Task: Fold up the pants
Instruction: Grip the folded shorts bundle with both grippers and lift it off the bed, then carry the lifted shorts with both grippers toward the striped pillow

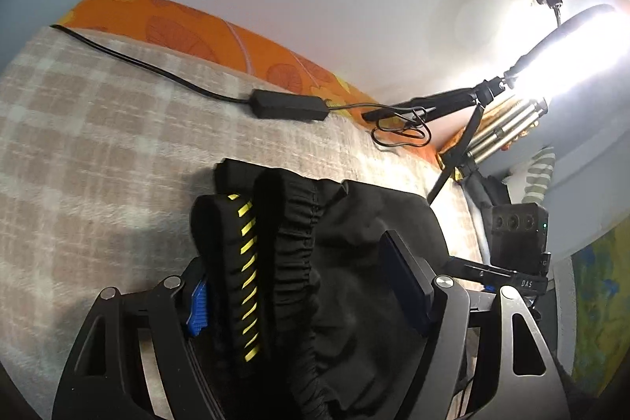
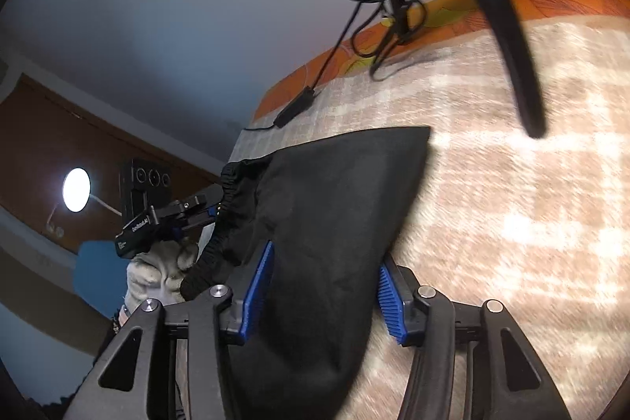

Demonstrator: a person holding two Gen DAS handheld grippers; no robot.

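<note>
Black pants (image 1: 346,262) with an elastic waistband and a yellow-striped band (image 1: 248,274) lie bunched between the fingers of my left gripper (image 1: 311,286), above the beige checked blanket (image 1: 98,152). The left jaws stand wide apart with the cloth draped between them. In the right wrist view the black pants (image 2: 334,215) hang between the blue pads (image 2: 258,286) of my right gripper (image 2: 323,290), whose jaws also stand apart around the cloth. The left gripper (image 2: 197,211) shows there at the waistband, held by a gloved hand (image 2: 157,274).
A black power adapter (image 1: 289,104) with its cable lies on the blanket near the orange sheet (image 1: 177,30). A tripod (image 1: 464,128) with a bright lamp (image 1: 571,54) stands at the right. Black tripod legs (image 2: 508,26) cross the right wrist view.
</note>
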